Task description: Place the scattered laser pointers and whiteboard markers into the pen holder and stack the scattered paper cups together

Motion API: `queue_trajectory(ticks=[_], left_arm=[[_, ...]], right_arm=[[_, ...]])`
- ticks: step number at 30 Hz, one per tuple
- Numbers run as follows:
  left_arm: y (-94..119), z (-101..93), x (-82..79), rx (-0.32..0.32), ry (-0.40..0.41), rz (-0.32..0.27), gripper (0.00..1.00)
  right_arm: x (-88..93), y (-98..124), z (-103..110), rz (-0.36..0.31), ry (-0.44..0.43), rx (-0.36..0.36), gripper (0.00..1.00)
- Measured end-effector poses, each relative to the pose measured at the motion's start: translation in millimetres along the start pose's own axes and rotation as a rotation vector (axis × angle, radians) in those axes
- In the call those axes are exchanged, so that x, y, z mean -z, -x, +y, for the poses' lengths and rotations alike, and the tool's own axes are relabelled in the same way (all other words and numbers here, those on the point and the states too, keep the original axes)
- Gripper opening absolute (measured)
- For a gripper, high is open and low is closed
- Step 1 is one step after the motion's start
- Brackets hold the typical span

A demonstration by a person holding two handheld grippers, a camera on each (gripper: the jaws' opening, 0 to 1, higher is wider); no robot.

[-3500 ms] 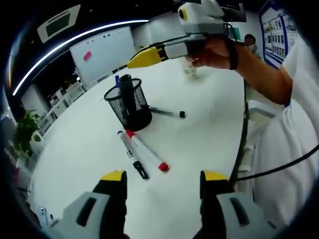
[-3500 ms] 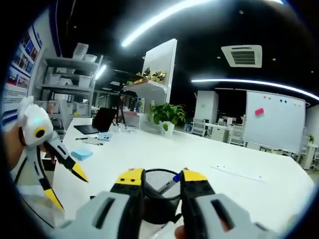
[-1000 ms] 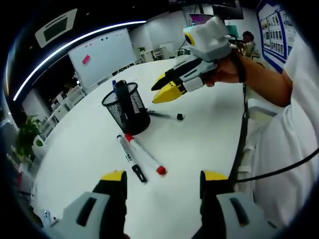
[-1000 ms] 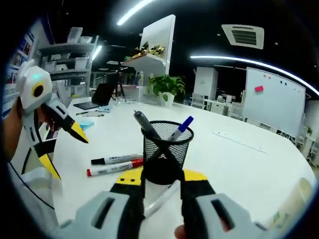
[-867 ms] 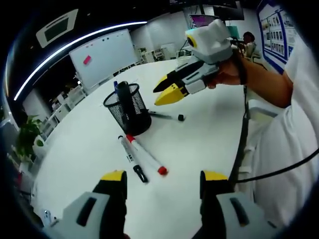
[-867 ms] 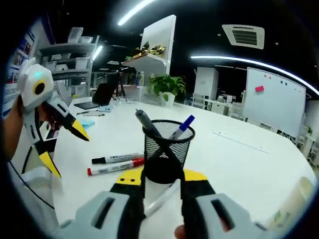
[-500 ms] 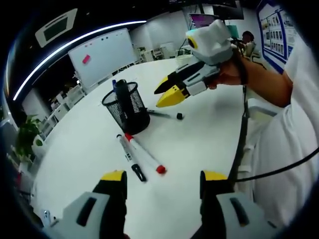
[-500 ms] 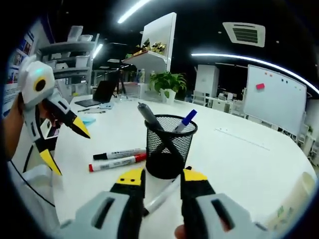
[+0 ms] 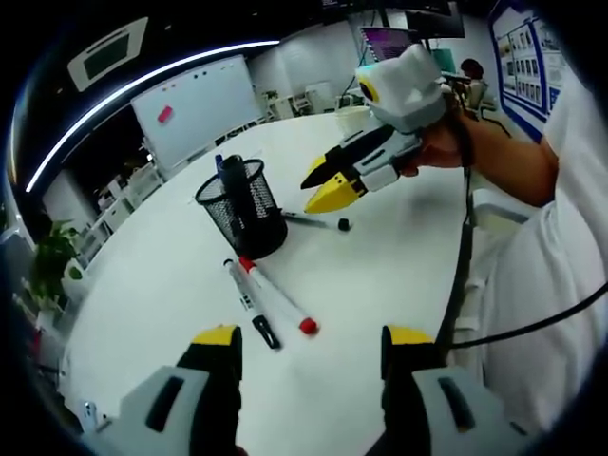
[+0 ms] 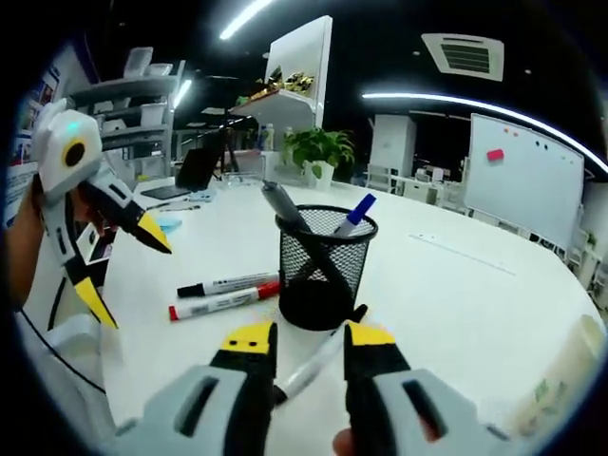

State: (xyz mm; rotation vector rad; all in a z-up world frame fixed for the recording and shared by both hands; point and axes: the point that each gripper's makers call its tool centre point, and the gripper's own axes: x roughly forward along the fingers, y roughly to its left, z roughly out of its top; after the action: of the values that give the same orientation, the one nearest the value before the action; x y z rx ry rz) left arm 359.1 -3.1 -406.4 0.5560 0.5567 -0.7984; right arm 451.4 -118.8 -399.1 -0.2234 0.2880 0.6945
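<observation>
1. My right gripper (image 10: 304,347) has its jaws open, straddling a silver pen (image 10: 313,366) that lies on the table (image 10: 456,294) just near of the mesh pen holder (image 10: 326,268). I judge this pen is the next pick.
2. To do it well, I'd come down squarely over the barrel, close mid-length, then lift clear of the holder's rim before tipping it in.
3. My left gripper (image 9: 312,344) hangs with its jaws open and empty, above the near table.
4. A black-capped marker (image 9: 251,304) and a red-capped marker (image 9: 276,296) lie side by side near the holder.
5. The holder, already carrying pens, crowds my approach. A paper cup (image 10: 560,375) lies at far right.
</observation>
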Motion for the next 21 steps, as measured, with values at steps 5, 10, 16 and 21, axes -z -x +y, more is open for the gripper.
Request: queue_trajectory(ticks=[5,10,16,21], left_arm=[[0,-2.7,0.5,0.002,-0.001,0.003,0.6],[1,-4.7,-0.5,-0.001,0.0,0.0,0.6],[1,-7.9,0.1,0.003,-0.003,0.001,0.6],[2,-6.9,-0.8,0.001,-0.005,-0.002,0.6]], right_arm=[[1.3,0,1,-0.001,-0.019,-0.003,0.28],[4.0,0,2,0.009,-0.015,-0.003,0.29],[9.2,-1,5,0.027,-0.012,-0.007,0.29],[11.0,-3,8,0.032,-0.016,-0.009,0.3]])
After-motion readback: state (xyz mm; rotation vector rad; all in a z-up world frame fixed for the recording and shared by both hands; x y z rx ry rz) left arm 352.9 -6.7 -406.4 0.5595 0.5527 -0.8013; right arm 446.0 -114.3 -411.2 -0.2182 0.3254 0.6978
